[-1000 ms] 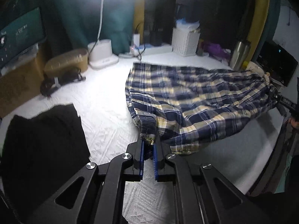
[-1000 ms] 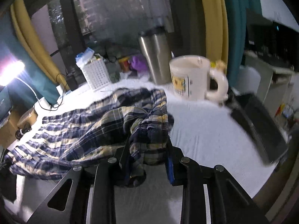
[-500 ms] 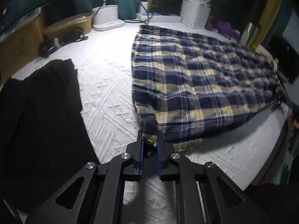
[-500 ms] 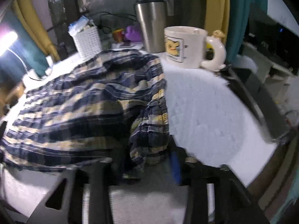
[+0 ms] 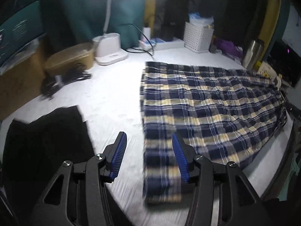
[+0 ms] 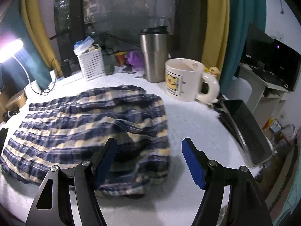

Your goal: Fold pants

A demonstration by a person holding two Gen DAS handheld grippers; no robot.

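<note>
Pants (image 5: 205, 111) lie flat on the white bench (image 5: 112, 101), plaid, folded lengthwise, one end by the left tongs (image 5: 148, 156), the other by the right tongs (image 6: 148, 160). Both tongs have just been opening: left stands released with the near corner of cloth between the pads but not pinched; right is released too, bunched cloth just ahead of its left pad. Next, by my read: regrip for the crosswise fold. Take both layers at the corners, lift low, carry one end over evenly. Smooth the rumpled end near the mug (image 6: 184, 79) first. Keep clear of the black garment (image 5: 45, 141).
</note>
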